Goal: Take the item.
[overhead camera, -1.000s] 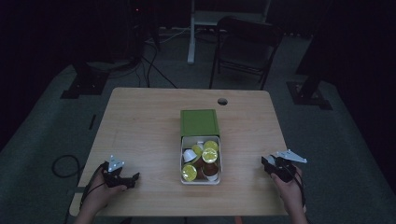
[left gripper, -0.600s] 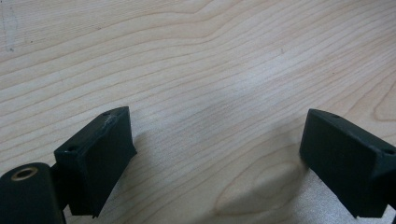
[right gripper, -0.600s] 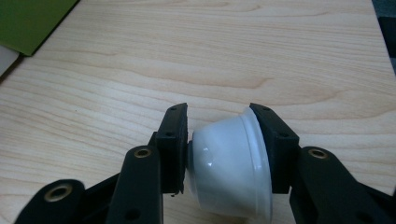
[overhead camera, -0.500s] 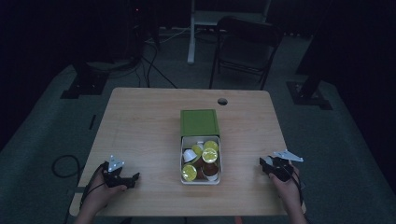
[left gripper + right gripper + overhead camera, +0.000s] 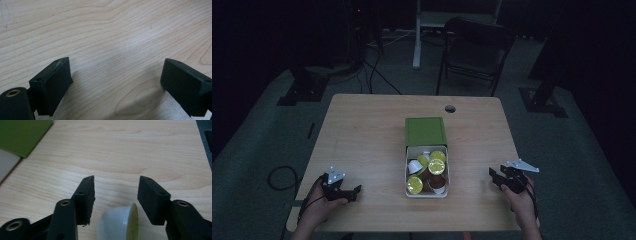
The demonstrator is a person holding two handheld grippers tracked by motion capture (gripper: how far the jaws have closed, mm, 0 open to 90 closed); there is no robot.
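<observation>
A white box [image 5: 446, 170] holds several coffee capsules with yellow-green lids [image 5: 414, 184], and its green sleeve [image 5: 425, 131] sits at the far end. My right gripper [image 5: 493, 175] rests at the table's right front. In the right gripper view, one white capsule [image 5: 117, 223] with a yellow-green lid lies on its side on the wood between the jaws of my right gripper [image 5: 116, 192]. Those jaws have just been opening, and the pads stand off the capsule. My left gripper [image 5: 356, 190] lies at the left front. It [image 5: 115, 75] is wide open over bare wood.
The wooden table [image 5: 362, 135] has a cable hole [image 5: 450, 108] near its far edge. A dark chair [image 5: 472, 47] and stand legs are on the floor beyond. The green sleeve's corner [image 5: 22, 135] lies to the left of the right gripper.
The right gripper's jaws look a little wider apart than in the earlier frames. Both hands have kept their places.
</observation>
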